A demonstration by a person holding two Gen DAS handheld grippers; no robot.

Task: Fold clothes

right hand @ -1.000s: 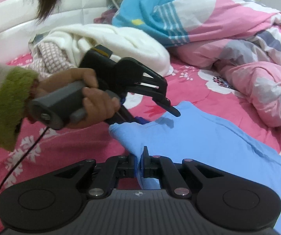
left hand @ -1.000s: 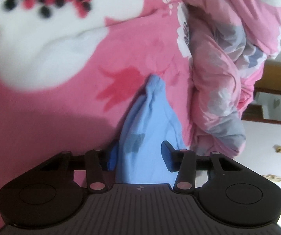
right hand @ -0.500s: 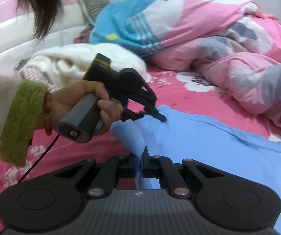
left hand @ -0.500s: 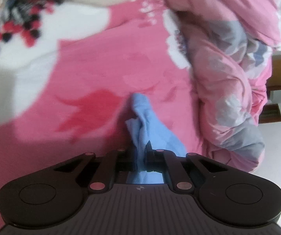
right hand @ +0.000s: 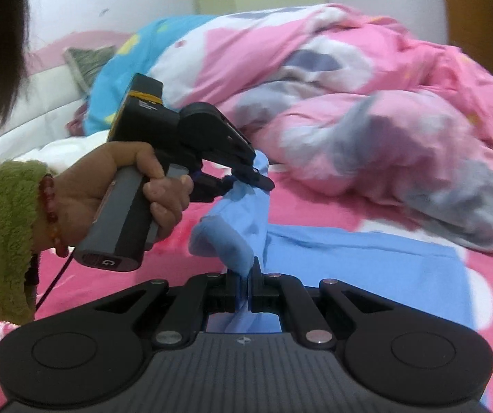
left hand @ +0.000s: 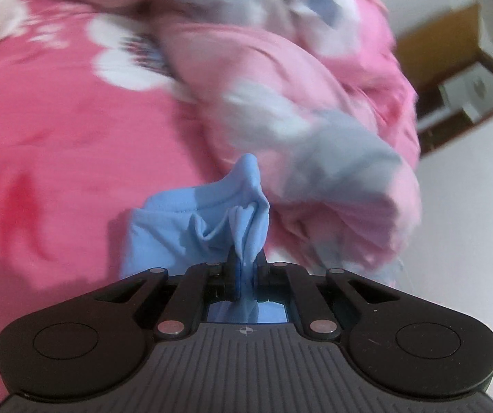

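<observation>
Right wrist view: right gripper (right hand: 245, 277) jaws clenched on a bunched corner of the blue shirt (right hand: 349, 258), left gripper (right hand: 249, 179) jaws pinching another corner just beyond. Rest of shirt spread flat on the pink bed (right hand: 315, 206), beside the rumpled quilt (right hand: 366, 113).

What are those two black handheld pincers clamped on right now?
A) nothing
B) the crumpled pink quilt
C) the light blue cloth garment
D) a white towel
C: both the left gripper and the right gripper are shut on bunched folds of the light blue cloth garment.
</observation>
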